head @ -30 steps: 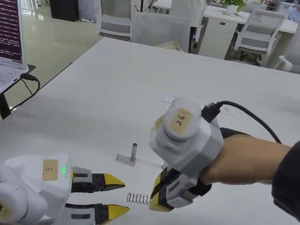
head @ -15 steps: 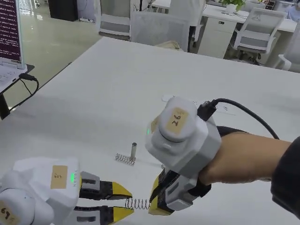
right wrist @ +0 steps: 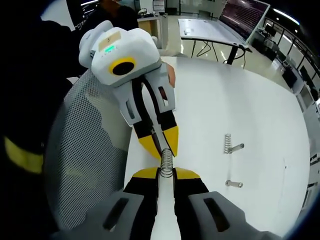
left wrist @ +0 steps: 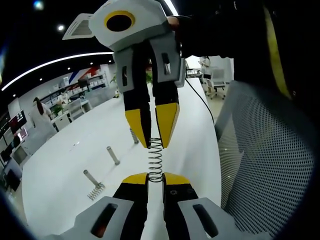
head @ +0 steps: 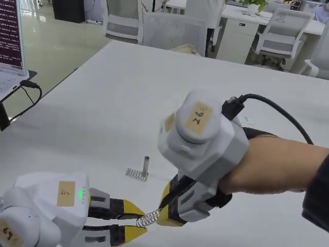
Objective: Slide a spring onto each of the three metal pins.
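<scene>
The white matte rectangular surface point(head: 128, 92) is evenly lit. Beyond its far edge stand white mesh-backed office chairs point(head: 172, 31) and white desks point(head: 241, 36). Left of the surface lies a glossy pale floor point(head: 56, 46), with an open laptop point(head: 10, 36) nearby.

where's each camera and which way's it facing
Head view: on the headset, facing forward and down at the table; left gripper, right gripper, a forearm show.
Left gripper view: on the left gripper, facing the right gripper; own jaws at bottom.
Right gripper view: on the right gripper, facing the left gripper; own jaws at bottom.
Shared: the spring, seen from opposite ends.
</scene>
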Demonstrator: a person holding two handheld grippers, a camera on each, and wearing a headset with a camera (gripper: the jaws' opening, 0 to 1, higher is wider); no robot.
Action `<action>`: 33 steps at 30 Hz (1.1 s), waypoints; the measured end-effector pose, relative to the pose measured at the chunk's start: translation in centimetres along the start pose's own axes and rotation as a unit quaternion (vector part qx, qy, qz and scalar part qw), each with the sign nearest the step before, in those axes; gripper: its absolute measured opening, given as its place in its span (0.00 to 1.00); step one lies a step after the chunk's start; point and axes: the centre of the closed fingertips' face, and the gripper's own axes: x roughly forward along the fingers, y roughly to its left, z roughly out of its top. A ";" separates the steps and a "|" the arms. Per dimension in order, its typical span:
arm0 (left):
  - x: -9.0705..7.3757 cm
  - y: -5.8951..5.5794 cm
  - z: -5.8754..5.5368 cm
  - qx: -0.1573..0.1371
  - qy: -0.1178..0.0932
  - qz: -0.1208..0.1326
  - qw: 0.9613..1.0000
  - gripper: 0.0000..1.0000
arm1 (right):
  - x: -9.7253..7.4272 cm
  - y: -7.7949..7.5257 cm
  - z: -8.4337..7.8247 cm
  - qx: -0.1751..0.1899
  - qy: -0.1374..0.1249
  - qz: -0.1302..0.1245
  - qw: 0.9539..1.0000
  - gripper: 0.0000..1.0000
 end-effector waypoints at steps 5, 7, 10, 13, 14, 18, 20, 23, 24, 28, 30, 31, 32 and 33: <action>0.0 -0.1 0.1 -0.002 -0.002 -0.002 1.000 0.03 | -0.2 0.0 0.7 -0.004 -0.009 -0.002 1.000 0.08; 0.0 -0.1 0.1 -0.004 -0.003 -0.002 1.000 0.03 | -0.2 0.0 0.9 -0.006 -0.011 -0.002 1.000 0.08; 0.1 -0.1 0.2 -0.005 -0.004 -0.003 1.000 0.03 | -0.4 0.0 1.3 -0.009 -0.012 -0.002 1.000 0.08; 0.2 -0.1 0.3 -0.005 -0.004 -0.003 1.000 0.03 | -0.4 0.0 1.6 -0.011 -0.012 -0.001 1.000 0.08; 0.2 -0.2 0.4 -0.005 -0.005 -0.003 1.000 0.03 | -0.4 0.0 1.6 -0.011 -0.012 0.000 1.000 0.08; 0.2 -0.2 0.4 -0.006 -0.005 -0.005 1.000 0.03 | -0.4 0.1 1.8 -0.015 -0.011 0.000 1.000 0.08; 0.3 -0.2 0.4 -0.006 -0.005 -0.006 1.000 0.03 | -0.4 0.1 1.8 -0.015 -0.011 0.000 1.000 0.08; 0.3 -0.3 0.4 -0.007 -0.005 -0.007 1.000 0.03 | -0.4 0.1 1.9 -0.016 -0.012 0.000 1.000 0.08; 0.3 -0.3 0.4 -0.008 -0.005 -0.008 1.000 0.03 | -0.3 0.2 1.9 -0.016 -0.011 0.000 1.000 0.08; 0.4 -0.4 0.5 -0.008 -0.005 -0.010 1.000 0.03 | -0.3 0.2 2.0 -0.016 -0.012 0.000 1.000 0.08; 0.5 -0.4 0.5 -0.008 -0.005 -0.010 1.000 0.03 | -0.3 0.2 2.0 -0.015 -0.012 0.000 1.000 0.08; 0.5 -0.4 0.5 -0.008 -0.005 -0.010 1.000 0.03 | -0.3 0.2 2.0 -0.016 -0.012 0.000 1.000 0.08; 0.5 -0.4 0.5 -0.008 -0.005 -0.010 1.000 0.03 | -0.3 0.2 2.0 -0.015 -0.013 0.000 1.000 0.08; 0.5 -0.4 0.5 -0.009 -0.005 -0.010 1.000 0.03 | -0.3 0.2 2.0 -0.014 -0.013 0.000 1.000 0.08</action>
